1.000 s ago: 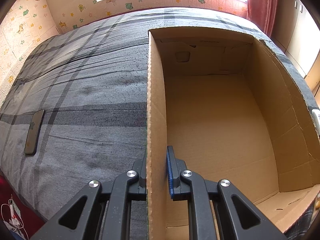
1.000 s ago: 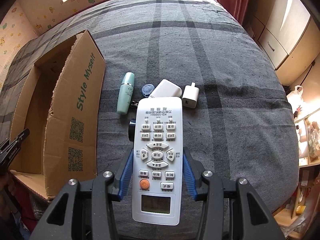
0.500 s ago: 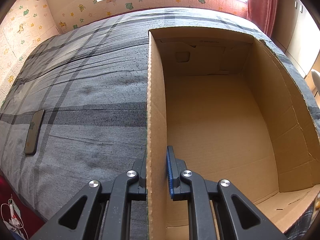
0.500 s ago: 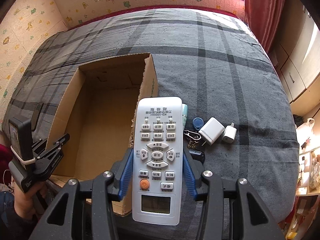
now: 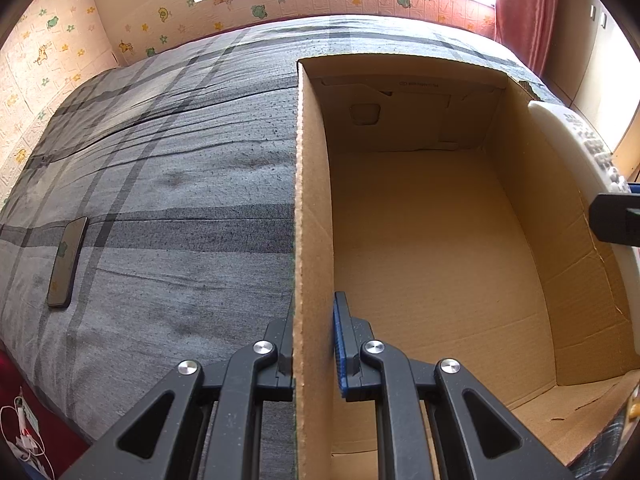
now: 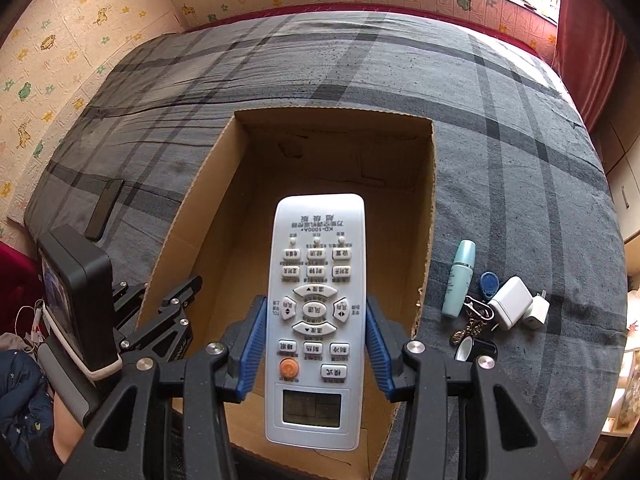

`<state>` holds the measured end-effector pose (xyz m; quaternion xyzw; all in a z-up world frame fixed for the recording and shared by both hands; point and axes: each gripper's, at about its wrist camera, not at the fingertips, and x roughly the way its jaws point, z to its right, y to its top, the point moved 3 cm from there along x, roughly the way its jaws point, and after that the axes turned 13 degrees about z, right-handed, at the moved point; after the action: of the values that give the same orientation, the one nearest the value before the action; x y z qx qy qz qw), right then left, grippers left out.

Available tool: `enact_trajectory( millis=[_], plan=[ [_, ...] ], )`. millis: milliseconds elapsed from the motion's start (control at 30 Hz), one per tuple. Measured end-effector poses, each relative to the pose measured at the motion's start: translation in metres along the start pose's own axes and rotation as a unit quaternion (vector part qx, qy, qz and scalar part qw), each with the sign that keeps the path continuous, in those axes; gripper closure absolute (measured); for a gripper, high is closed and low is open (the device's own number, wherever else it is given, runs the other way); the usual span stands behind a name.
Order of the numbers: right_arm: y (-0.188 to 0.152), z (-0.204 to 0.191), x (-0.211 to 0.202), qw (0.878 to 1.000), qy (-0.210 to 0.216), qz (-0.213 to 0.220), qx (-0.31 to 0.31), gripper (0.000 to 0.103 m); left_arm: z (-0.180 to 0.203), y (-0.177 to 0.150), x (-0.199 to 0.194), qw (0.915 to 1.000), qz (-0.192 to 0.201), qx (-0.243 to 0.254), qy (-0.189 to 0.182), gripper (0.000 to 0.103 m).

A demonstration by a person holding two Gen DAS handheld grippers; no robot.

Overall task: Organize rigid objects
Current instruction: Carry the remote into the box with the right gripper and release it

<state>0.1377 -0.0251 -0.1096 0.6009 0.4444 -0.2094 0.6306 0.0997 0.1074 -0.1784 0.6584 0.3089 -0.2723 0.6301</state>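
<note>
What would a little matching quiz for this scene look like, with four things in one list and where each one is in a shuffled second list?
Things:
1. remote control
2. phone
3. teal bottle
4. left claw

Places:
A. clamped on the wall of the cardboard box
B. lying on the bed, left of the box
C. held in the right claw above the open box
D. lying on the bed, right of the box

Pairs: 1-C, 2-B, 3-D, 4-A

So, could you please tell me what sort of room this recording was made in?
Most likely a bedroom, perhaps a child's: the cardboard box sits on a bed with a grey plaid cover, cartoon animal wall panels surround it, and a red curtain hangs by the window.
</note>
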Motion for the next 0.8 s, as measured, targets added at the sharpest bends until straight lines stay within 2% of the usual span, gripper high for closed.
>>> enact_trajectory(
  millis=[467,800],
  plan=[
    [-0.010,-0.014,0.063,0.998,0.003,-0.054,0.015,0.054,-0.001,-0.001,0.001,1.0000,-0.002,-0.004,-0.002,0.089],
    [-0.018,-0.012,0.106,0.994,-0.021,-0.103,0.018,0.054,-0.001,-0.001,0.001,1.0000,-0.002,-0.002,-0.002,0.089]
  ],
)
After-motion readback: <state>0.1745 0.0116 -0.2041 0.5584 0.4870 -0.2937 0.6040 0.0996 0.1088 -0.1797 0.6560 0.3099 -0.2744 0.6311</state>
